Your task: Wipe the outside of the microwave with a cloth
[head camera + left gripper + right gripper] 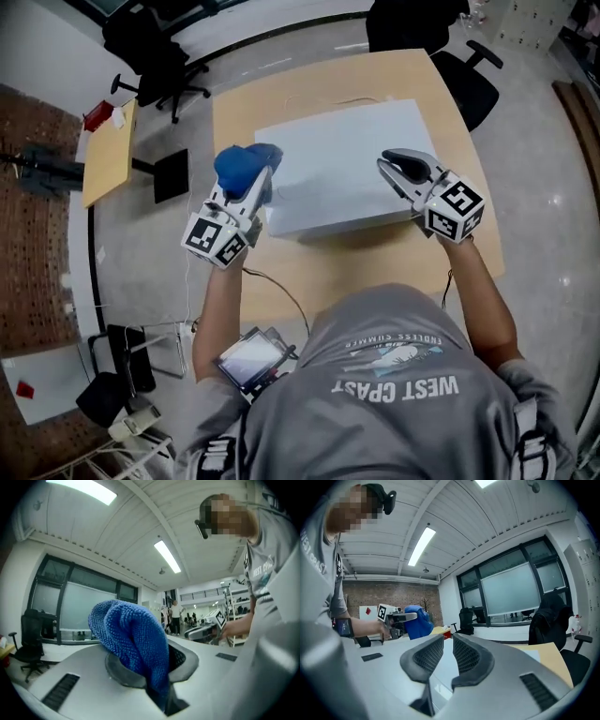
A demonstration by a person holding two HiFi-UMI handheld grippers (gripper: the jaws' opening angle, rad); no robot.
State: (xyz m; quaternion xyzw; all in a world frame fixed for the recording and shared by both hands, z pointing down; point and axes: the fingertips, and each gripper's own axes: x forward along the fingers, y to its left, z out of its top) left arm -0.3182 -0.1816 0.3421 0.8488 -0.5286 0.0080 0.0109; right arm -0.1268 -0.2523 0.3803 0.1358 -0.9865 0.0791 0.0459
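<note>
Head view shows the left tongs [260, 186] clamped on a bunched blue microfibre cloth [240, 166] at the left edge of the white box-shaped microwave [342, 164] on the tan wooden surface [246, 103], with the right tongs [397, 162] nearly closed and empty over its right side, so wiping looks about to start, which calls for pressing the cloth against a panel.

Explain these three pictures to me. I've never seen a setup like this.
There is no robot here: a person holds a two-jaw hand tool, called a gripper, in each hand. The head view looks down from a camera on the person's head. The other two views ride on the grippers and look along their jaws. On the wooden table stands a white microwave, seen from above. The left gripper is clamped on a bunched blue cloth at the microwave's left edge. The right gripper holds nothing, and its jaws are almost together.
</note>
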